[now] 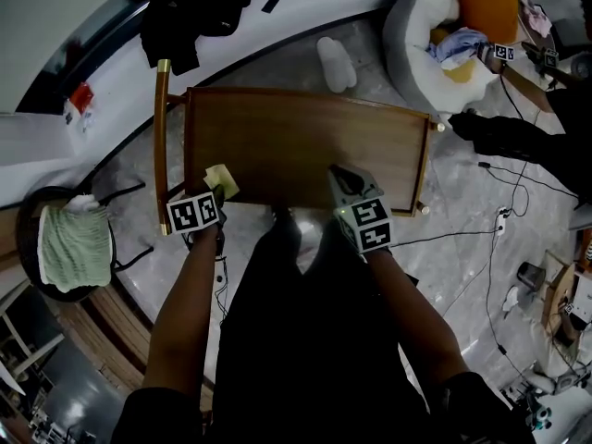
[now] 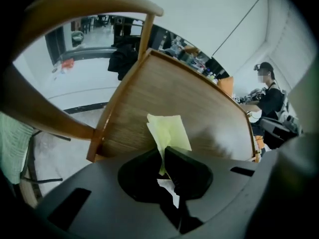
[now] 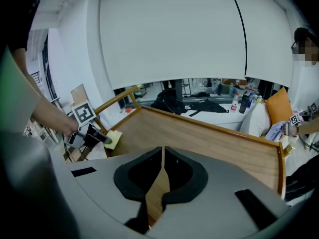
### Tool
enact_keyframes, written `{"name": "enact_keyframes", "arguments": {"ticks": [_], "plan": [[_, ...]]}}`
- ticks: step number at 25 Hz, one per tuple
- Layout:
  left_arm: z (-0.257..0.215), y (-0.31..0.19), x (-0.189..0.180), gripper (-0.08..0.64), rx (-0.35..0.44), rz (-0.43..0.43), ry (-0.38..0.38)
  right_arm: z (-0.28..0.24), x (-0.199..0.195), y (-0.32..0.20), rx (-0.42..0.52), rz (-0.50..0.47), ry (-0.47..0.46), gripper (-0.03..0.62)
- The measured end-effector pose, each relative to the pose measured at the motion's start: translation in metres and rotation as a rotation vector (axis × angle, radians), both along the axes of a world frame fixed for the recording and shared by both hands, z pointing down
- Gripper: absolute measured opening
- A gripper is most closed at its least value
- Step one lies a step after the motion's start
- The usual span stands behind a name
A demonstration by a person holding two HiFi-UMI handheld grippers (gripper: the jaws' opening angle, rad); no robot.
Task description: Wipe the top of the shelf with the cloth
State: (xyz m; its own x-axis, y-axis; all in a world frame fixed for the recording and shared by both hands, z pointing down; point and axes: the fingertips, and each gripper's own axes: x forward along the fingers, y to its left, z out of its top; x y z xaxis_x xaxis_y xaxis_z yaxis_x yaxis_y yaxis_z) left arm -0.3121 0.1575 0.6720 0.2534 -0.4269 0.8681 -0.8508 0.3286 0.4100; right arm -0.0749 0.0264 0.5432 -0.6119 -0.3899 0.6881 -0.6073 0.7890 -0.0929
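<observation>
The shelf top (image 1: 305,146) is a brown wooden panel with a raised rim, seen from above in the head view. My left gripper (image 1: 215,191) is shut on a pale yellow cloth (image 1: 221,178) at the panel's near left corner. In the left gripper view the cloth (image 2: 168,132) sticks out from between the jaws over the wood (image 2: 199,113). My right gripper (image 1: 347,181) is shut and holds nothing, over the near edge of the panel. The right gripper view shows the cloth (image 3: 113,139) and the left gripper (image 3: 102,137) at the far left of the shelf top (image 3: 209,138).
A curved wooden handle rail (image 1: 161,137) runs along the shelf's left end. A round stand with a green towel (image 1: 70,246) is on the floor at left. A white cushion seat (image 1: 435,40) and black bags lie beyond. Cables (image 1: 490,239) cross the floor at right.
</observation>
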Motion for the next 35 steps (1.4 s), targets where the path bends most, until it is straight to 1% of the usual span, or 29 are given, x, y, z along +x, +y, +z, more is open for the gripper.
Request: {"name": "enact_keyframes", "arguments": {"ticks": [3,5,7,9,13,16,19,21,23,26,28,30,32,35], "plan": [[0.000,0.003,-0.016,0.026,-0.004,-0.048,-0.047,0.004,-0.007,0.000,-0.006,-0.001,-0.001,0.029],[0.002,0.008,-0.030,0.026,-0.016,-0.073,-0.096,0.005,-0.012,0.001,-0.008,-0.002,-0.005,0.029],[0.003,0.013,-0.044,0.026,-0.036,-0.085,-0.138,0.004,-0.017,0.001,-0.002,0.004,-0.014,0.029],[0.003,0.015,-0.050,0.026,-0.054,-0.089,-0.164,0.003,-0.017,-0.001,0.001,0.014,-0.020,0.029],[0.004,0.013,-0.050,0.026,-0.052,-0.110,-0.175,0.000,-0.003,-0.008,0.006,0.045,-0.017,0.029],[0.002,0.005,-0.044,0.026,0.002,-0.105,-0.136,-0.006,0.010,-0.017,0.027,0.067,-0.034,0.029],[-0.020,-0.009,-0.018,0.026,0.107,-0.042,-0.078,-0.026,0.019,-0.018,0.040,0.031,-0.068,0.029],[-0.050,-0.029,0.007,0.026,0.213,0.017,-0.048,-0.052,0.021,-0.018,0.051,-0.008,-0.130,0.029],[-0.092,-0.060,0.037,0.026,0.349,0.065,-0.014,-0.088,0.018,-0.026,0.082,-0.052,-0.234,0.029],[-0.164,-0.099,0.084,0.026,0.546,0.115,0.035,-0.148,0.013,-0.032,0.146,-0.163,-0.380,0.029],[-0.213,-0.119,0.113,0.026,0.663,0.161,0.055,-0.186,0.014,-0.035,0.197,-0.234,-0.456,0.028],[-0.260,-0.139,0.140,0.026,0.768,0.212,0.075,-0.220,0.021,-0.042,0.233,-0.282,-0.520,0.029],[-0.298,-0.151,0.166,0.027,0.849,0.265,0.088,-0.248,0.032,-0.047,0.248,-0.321,-0.569,0.028],[-0.338,-0.156,0.196,0.027,0.928,0.355,0.072,-0.287,0.051,-0.047,0.258,-0.366,-0.648,0.028]]}}
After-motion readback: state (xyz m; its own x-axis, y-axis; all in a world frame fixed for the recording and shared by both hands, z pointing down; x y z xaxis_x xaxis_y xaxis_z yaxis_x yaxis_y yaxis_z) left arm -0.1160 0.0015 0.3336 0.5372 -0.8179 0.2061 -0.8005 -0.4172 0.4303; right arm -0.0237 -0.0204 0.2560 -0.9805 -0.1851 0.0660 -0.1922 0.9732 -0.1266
